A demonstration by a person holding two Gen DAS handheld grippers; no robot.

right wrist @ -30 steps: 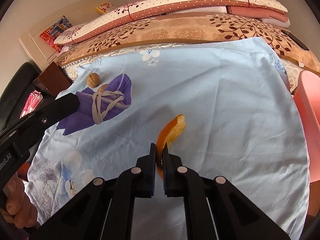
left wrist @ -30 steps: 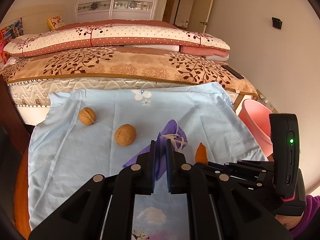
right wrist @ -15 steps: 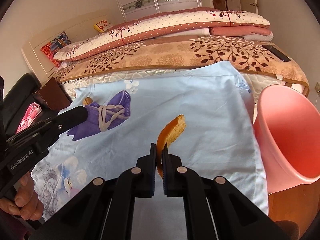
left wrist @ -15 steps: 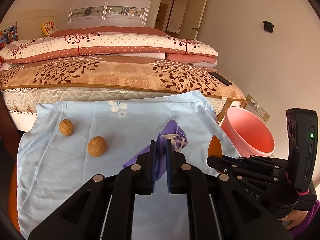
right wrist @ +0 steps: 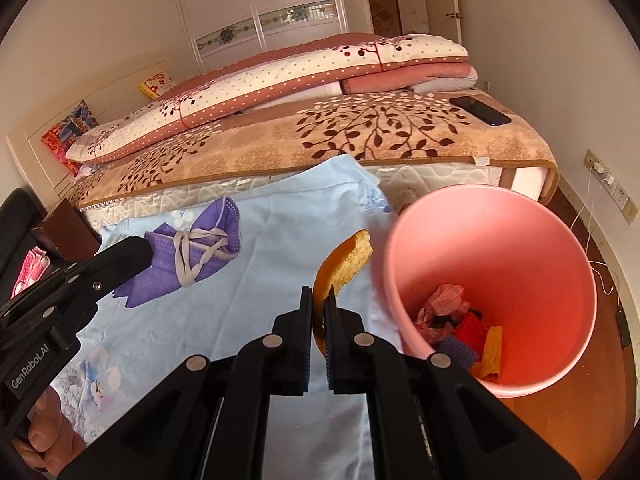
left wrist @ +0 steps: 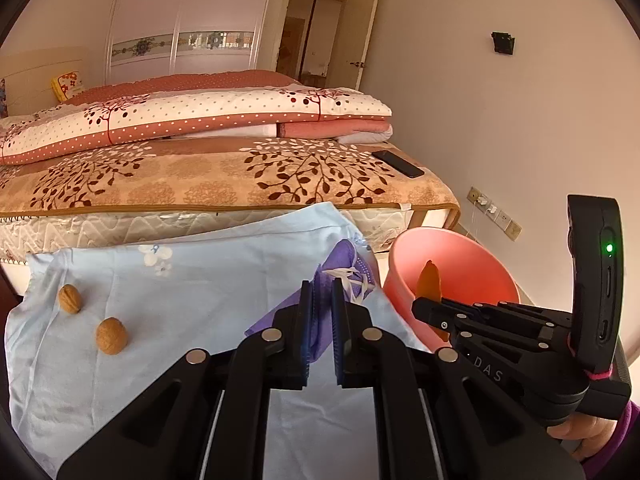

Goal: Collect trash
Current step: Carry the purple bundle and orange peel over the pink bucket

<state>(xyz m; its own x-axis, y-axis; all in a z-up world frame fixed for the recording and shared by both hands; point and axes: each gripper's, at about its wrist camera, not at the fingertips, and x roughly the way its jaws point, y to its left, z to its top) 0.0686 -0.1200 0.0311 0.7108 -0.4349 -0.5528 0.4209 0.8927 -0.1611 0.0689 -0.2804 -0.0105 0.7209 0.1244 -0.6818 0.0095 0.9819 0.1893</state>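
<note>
Two tools, both loaded: the left tool [left wrist: 320,300] is clamped on the purple mask [right wrist: 192,252], lifted over the blue-clothed table [left wrist: 180,280]; the right tool [right wrist: 318,308] is closed on the orange peel [right wrist: 344,260], beside the rim of the pink bin [right wrist: 492,264]. Two walnuts [left wrist: 111,335] lie on the cloth at left, apart; the bin already holds mixed scraps.

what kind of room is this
Almost certainly a home bedroom. A bed with folded quilts stacked on it fills the view, a sliding-door wardrobe stands against the far wall, and a pink bin with trash inside sits on the wooden floor beside it.
</note>
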